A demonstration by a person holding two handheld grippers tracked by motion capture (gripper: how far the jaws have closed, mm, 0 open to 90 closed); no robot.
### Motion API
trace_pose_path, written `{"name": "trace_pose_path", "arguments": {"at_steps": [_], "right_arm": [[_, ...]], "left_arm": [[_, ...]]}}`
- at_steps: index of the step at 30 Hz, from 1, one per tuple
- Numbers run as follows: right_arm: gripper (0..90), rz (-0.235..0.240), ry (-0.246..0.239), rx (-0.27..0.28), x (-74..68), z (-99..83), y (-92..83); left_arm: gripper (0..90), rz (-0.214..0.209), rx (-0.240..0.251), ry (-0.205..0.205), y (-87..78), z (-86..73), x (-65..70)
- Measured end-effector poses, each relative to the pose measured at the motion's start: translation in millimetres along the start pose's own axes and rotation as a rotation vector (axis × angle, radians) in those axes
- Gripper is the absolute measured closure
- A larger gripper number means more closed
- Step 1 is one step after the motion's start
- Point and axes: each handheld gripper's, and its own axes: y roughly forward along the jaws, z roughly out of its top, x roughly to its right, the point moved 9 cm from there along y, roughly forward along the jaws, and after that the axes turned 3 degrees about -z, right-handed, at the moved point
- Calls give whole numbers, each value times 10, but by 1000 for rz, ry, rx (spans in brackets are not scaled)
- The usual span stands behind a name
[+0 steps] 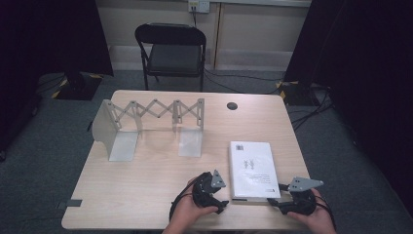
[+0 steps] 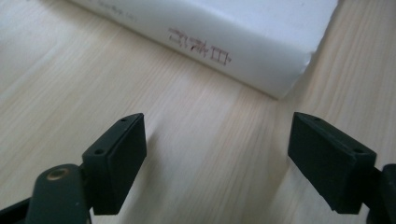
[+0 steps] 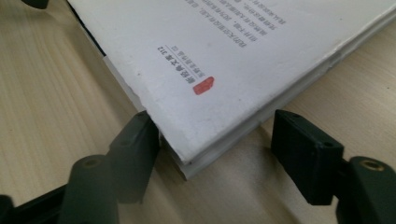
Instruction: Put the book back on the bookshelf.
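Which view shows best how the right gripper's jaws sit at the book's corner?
The right gripper view: the white book's near corner lies between the open jaws. The high view shows the whole book; the left gripper view shows its spine.

On the cover of my white book (image 3: 224, 60) I read "312" above a red stamp (image 3: 203, 86); the other print stayed unreadable.
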Motion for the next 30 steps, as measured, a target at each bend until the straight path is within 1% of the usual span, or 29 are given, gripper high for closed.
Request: {"name": "trace_pose_path", "arguments": {"at_steps": [1, 2, 3, 5, 6, 7, 11, 13, 14, 15, 16, 17, 19, 20, 21, 22, 23, 24, 27, 28, 30], "right_arm": [[382, 3, 0, -1, -14, 1, -6], [392, 2, -2, -1, -24, 2, -7], [396, 2, -1, -2, -30, 5, -7], [407, 4, 6, 4, -51, 18, 2], [407, 4, 6, 4, -51, 18, 2], [398, -2, 18, 3, -66, 27, 14], [397, -9, 11, -6, -66, 26, 14], [369, -13, 21, 6, -70, 26, 19], [309, 1, 31, 21, -96, 21, 29], [315, -5, 23, 19, -103, 20, 33], [315, -5, 23, 19, -103, 20, 33], [324, -17, 25, 16, -105, 21, 35], [331, -19, 29, 16, -103, 23, 35], [373, -35, 39, 12, -98, 27, 33], [378, -38, 42, 12, -90, 28, 29], [378, -38, 42, 12, -90, 28, 29], [383, -37, 43, 10, -90, 28, 26], [383, -37, 43, 10, -90, 28, 26], [406, -36, 46, 0, -95, 29, 16], [412, -35, 53, 2, -91, 26, 11], [416, -32, 59, 5, -92, 28, 10]], "left_arm": [[207, -16, 11, -7, 16, 40, 30], [209, -21, 14, 2, 27, 64, 47], [216, -21, 17, 6, 41, 83, 69], [219, -21, 5, 30, 88, 93, 115], [220, -21, 5, 30, 88, 93, 115], [224, -15, -2, 50, 118, 98, 129], [237, 1, 10, 43, 153, 131, 127], [243, 8, 5, 48, 169, 133, 113], [247, 9, 2, 54, 186, 135, 110], [249, 10, 11, 49, 194, 142, 111], [253, 10, 11, 49, 194, 142, 111], [259, 12, 12, 59, 196, 149, 105], [264, 11, 16, 57, 202, 155, 108], [267, 5, 19, 62, 209, 161, 111], [271, 0, 25, 56, 219, 172, 117], [277, 0, 25, 56, 219, 172, 117], [280, -9, 25, 66, 229, 181, 122], [286, -9, 25, 66, 229, 181, 122], [283, -31, 32, 55, 244, 182, 115], [285, -34, 40, 60, 245, 181, 110], [287, -35, 38, 64, 239, 174, 109]]}}
